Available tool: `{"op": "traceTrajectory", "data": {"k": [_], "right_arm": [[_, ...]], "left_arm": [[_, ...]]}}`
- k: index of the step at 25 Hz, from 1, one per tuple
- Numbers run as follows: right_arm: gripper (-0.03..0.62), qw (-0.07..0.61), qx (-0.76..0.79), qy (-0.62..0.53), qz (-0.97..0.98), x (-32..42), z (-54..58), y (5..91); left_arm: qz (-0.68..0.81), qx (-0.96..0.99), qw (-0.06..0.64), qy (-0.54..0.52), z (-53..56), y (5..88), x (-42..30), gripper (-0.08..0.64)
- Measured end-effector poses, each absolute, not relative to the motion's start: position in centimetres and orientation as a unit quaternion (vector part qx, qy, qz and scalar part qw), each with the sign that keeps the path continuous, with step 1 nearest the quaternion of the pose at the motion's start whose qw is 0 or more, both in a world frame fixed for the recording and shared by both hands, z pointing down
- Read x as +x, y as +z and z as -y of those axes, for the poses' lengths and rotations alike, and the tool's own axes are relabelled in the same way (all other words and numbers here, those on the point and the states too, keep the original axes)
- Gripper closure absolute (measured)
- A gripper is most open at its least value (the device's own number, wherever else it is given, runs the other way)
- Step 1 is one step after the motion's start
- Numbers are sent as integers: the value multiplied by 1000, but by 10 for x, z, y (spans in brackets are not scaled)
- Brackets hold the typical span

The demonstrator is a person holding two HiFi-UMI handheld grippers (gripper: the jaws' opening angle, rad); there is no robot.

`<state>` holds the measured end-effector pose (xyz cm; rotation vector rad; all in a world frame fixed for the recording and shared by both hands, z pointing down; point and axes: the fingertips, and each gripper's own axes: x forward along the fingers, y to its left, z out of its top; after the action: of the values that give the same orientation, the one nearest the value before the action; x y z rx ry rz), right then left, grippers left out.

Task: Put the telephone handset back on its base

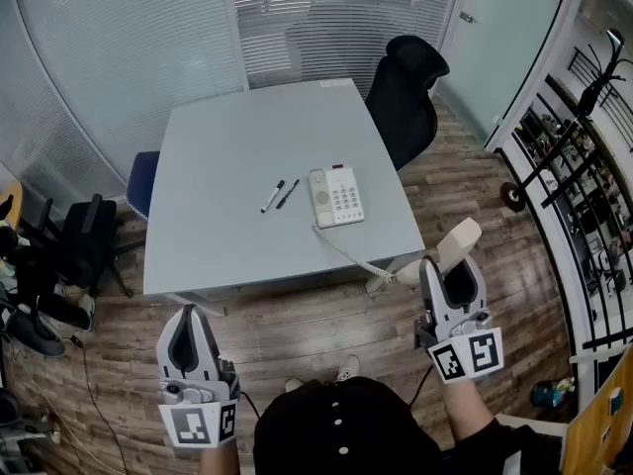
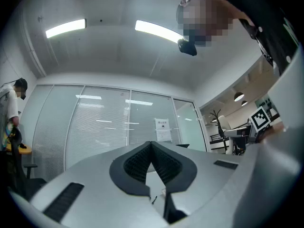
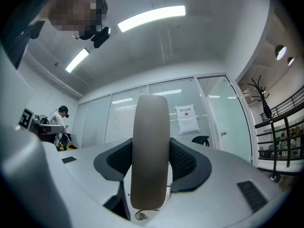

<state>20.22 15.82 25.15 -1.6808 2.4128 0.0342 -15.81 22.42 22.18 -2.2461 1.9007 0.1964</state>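
Across the room from 10 to 1 o'clock in the head view runs a glass partition with blinds [image 1: 178,38], above a wood-plank floor [image 1: 326,325]. A grey table [image 1: 227,156] fills the middle. A black office chair [image 1: 406,92] stands at the table's 1 o'clock corner, and a blue chair [image 1: 141,181] is tucked against its 9 o'clock edge. Dark shelving [image 1: 584,226] lines the wall at 3 o'clock, and a heap of black gear [image 1: 69,255] sits on the floor at 9 o'clock.

The telephone base [image 1: 336,196] lies flat on the table, toward 3 o'clock of its middle, with its cradle bare. The right gripper [image 1: 453,277] is clamped on the cream handset [image 1: 450,248], which stands on end between its jaws, off the table's near corner at the base's 5 o'clock and well apart from it. The left gripper [image 1: 194,349] hangs over the floor at 7 o'clock, its jaws pressed together with nothing between them.

The coiled cord [image 1: 346,250] runs from the base's near end toward 5 o'clock and over the table edge to the handset, so it lies along the line between the two. Two markers [image 1: 280,195] lie at the base's 9 o'clock, just beside it but not touching.
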Motion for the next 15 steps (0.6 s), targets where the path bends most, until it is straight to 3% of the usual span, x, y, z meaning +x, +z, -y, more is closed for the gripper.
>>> {"op": "traceTrajectory", "data": {"k": [15], "right_arm": [[356,111,-574,3,-811,211,-158,251]], "left_arm": [[-641,-759,97,66,-224,222,-152,548]]}}
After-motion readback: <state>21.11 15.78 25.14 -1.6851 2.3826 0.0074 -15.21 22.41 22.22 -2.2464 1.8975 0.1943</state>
